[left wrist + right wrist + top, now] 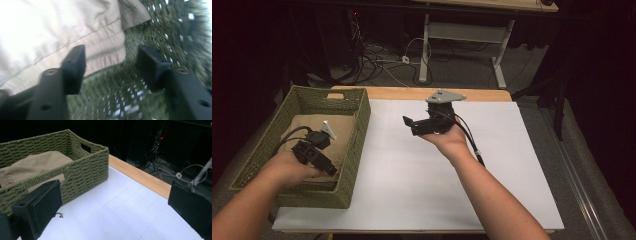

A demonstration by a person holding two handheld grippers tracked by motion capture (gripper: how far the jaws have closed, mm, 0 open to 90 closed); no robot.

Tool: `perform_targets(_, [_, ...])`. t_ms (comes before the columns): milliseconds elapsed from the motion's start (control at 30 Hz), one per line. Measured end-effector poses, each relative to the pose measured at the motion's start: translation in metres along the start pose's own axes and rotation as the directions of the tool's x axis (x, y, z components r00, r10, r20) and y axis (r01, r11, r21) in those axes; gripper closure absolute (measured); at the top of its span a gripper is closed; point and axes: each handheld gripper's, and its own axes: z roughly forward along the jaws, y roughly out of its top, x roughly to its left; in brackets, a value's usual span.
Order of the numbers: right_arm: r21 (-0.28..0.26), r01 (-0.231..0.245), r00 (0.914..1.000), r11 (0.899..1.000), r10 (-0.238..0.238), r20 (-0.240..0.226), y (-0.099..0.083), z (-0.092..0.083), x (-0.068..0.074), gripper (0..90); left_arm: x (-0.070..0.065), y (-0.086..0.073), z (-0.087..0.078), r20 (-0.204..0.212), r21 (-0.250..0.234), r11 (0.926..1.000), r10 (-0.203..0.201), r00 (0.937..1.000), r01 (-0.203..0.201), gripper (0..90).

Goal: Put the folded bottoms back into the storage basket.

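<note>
A green woven basket [362,120] stands at the table's left with a beige folded cloth [312,125] lying in it. My left gripper [329,167] hangs over the basket's near end, just above the cloth. In the left gripper view its jaws [111,53] stand apart with nothing between them, above the cloth's hem [50,30] and the basket floor [175,25]. My right gripper [410,126] is held above the white sheet at mid-table, pointing left toward the basket. Its jaws [115,195] are wide open and empty, facing the basket [85,170] and the cloth [37,162].
A white sheet [437,175] covers the table, with a wooden edge [140,178] at the far side. Beyond the table, cables [377,62] lie on the floor and the white legs of another desk [426,45] stand there.
</note>
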Motion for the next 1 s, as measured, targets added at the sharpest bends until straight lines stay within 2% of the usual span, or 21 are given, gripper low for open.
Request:
perform_targets(67, [-0.010, 0.003, 1.0000, 1.000, -0.003, 0.009, -0.005, -0.012, -0.003, 0.2, 0.001, -0.004, -0.013, -0.023, -0.014, 0.9996, -0.026, 0.9994, 0.025, 30.8])
perform_targets(167, [-0.011, -0.004, 0.9997, 1.000, 0.005, 0.025, -0.014, -0.030, -0.007, 0.2, -0.001, -0.008, -0.031, -0.062, -0.035, 0.9987, -0.039, 0.9973, 0.037, 22.1])
perform_targets(267, [-0.015, -0.008, 0.9992, 1.000, 0.008, 0.039, -0.026, -0.048, -0.012, 0.2, -0.006, -0.010, -0.045, -0.057, -0.055, 0.9969, -0.060, 0.9966, 0.057, 13.1])
perform_targets(400, [-0.010, -0.001, 0.9979, 1.000, 0.002, 0.065, -0.046, -0.069, -0.017, 0.3, -0.017, -0.006, -0.056, -0.066, -0.041, 0.9966, -0.074, 0.9951, 0.071, 0.1])
perform_targets(567, [-0.003, -0.003, 0.9966, 1.000, 0.003, 0.082, -0.077, -0.092, -0.022, 0.3, -0.035, 0.006, -0.062, -0.073, -0.041, 0.9981, -0.049, 0.9961, 0.046, 0.0])
perform_targets(700, [0.015, -0.014, 0.9951, 1.000, 0.012, 0.099, -0.107, -0.105, -0.029, 0.3, -0.054, 0.024, -0.061, -0.081, -0.041, 0.9992, -0.007, 0.9967, 0.003, 0.0])
perform_targets(900, [0.012, -0.087, 0.9884, 0.996, 0.085, 0.126, -0.150, -0.125, -0.042, 0.3, -0.083, 0.048, -0.054, -0.072, -0.047, 0.9972, 0.054, 0.9959, -0.057, 0.0])
perform_targets(1000, [0.007, -0.098, 0.9854, 0.995, 0.096, 0.140, -0.166, -0.134, -0.044, 0.3, -0.097, 0.058, -0.045, -0.068, -0.048, 0.9951, 0.084, 0.9942, -0.087, 0.0])
